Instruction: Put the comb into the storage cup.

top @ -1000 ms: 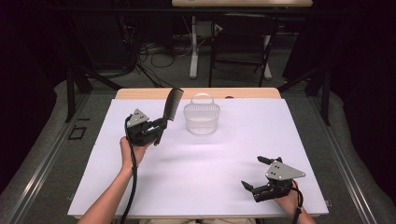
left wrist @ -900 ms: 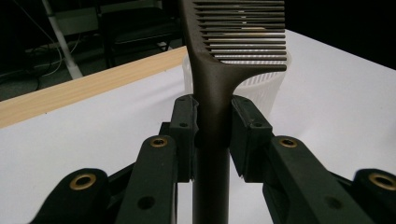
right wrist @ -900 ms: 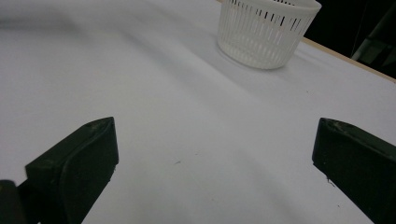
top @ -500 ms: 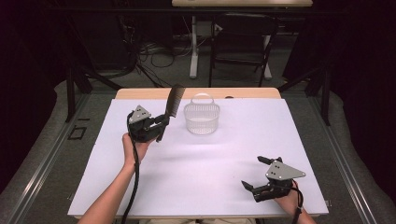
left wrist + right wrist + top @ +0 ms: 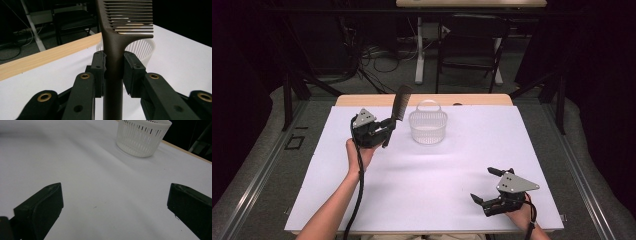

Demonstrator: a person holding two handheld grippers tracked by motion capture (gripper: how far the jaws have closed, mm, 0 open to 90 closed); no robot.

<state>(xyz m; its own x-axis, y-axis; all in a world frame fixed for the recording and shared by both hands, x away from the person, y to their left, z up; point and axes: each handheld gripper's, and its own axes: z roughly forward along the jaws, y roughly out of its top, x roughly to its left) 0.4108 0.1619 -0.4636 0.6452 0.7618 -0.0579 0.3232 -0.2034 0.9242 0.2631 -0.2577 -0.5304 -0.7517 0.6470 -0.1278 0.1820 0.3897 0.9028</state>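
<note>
Two grippers are in play, but only your left gripper (image 5: 384,131) is working: its pads (image 5: 98,68) pinch the handle of a dark comb (image 5: 400,102), which stands nearly upright above the table (image 5: 337,200), just left of the white basket (image 5: 428,127). You hold the comb low on its handle, probably so the toothed end stays free and can tip over the rim. Seen from the left gripper view, the comb (image 5: 117,37) is smooth, matte plastic, a slim stem flaring into a row of fine, straight teeth, with the basket (image 5: 143,47) right behind it. That basket is a round tub of thin slotted ribs with a hoop handle, light enough, I judge, to slide if nudged. Your right gripper (image 5: 492,187) rests near the table's near right corner, well apart, fingers spread wide on nothing, likely parked out of the way.
</note>
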